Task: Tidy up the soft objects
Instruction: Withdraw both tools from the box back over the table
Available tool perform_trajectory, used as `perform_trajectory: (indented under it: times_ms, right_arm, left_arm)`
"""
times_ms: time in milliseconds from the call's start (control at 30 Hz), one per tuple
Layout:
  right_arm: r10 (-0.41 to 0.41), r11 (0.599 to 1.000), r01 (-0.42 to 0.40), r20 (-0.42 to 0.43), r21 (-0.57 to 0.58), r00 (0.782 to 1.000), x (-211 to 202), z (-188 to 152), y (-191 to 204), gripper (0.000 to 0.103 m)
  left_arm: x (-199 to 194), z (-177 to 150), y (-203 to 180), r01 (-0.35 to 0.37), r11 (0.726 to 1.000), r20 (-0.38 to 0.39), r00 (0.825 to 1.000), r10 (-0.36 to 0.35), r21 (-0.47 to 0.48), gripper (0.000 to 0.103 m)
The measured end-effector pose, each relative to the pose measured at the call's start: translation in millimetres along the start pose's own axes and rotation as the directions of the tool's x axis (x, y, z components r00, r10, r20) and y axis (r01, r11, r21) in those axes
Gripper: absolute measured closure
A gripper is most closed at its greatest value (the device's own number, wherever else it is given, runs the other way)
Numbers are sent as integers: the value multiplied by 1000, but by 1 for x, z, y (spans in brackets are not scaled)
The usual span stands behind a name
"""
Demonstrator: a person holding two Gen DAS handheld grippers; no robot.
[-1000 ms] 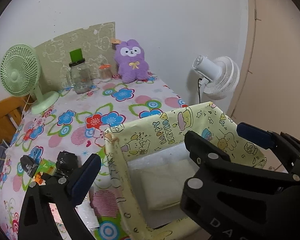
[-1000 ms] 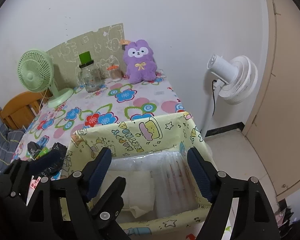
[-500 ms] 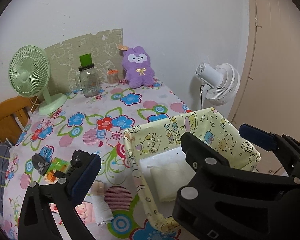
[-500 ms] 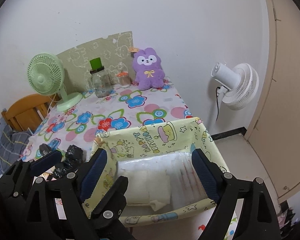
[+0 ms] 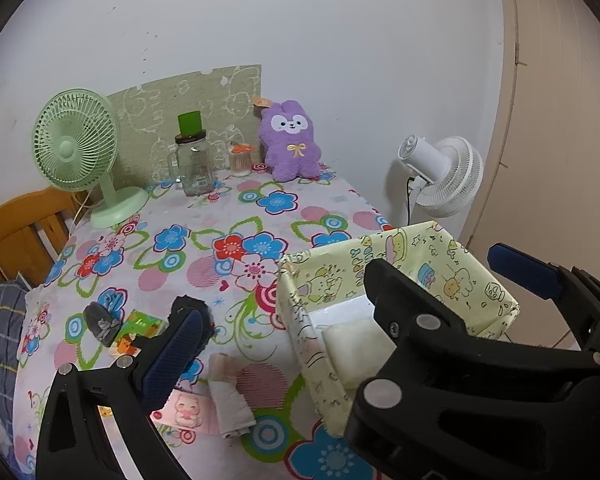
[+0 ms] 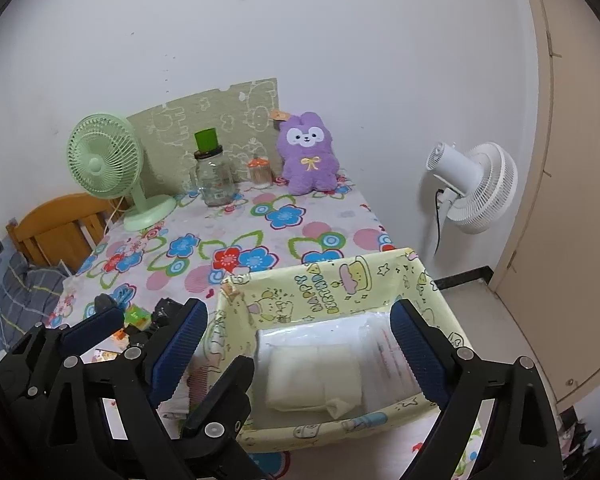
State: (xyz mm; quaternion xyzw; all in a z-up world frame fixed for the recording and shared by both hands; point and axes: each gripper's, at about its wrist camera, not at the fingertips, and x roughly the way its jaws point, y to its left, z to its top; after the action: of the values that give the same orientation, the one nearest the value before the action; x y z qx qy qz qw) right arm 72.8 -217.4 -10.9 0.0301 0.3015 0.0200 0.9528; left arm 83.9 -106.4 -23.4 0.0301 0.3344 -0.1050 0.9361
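Note:
A yellow cartoon-print fabric box stands at the table's near right corner. In it lie a folded cream cloth and clear plastic packs. My right gripper hovers above the box's near side, its jaws opening with nothing between the pads. My left gripper is wide open and empty, and its fingers interleave with the right gripper's. On the tablecloth to the left lie a rolled pale cloth, a dark grey sock and a black bundle, the bundle partly hidden by my finger. A purple plush sits by the far wall.
A green desk fan, a glass jar with a green lid and a small orange-capped jar line the back. A pink pig-print pack and a green carton lie near the socks. A white fan stands right of the table and a wooden chair left.
Both grippers have drawn back and up from the box, so more of the table and the rolled cloth show. The right gripper's jaws have spread wider.

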Motion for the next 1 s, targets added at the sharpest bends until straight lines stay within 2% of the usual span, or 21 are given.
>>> perform_trajectory:
  times_ms: [400, 1000]
  right_arm:
    - [-4, 999, 5, 31, -33, 1000, -13, -2, 29, 3]
    - [52, 997, -51, 12, -50, 999, -12, -13, 75, 1]
  left_arm:
    - [-19, -6, 23, -10, 1000, 37, 999, 11, -8, 0]
    - [-33, -23, 65, -45, 998, 58, 997, 47, -32, 0]
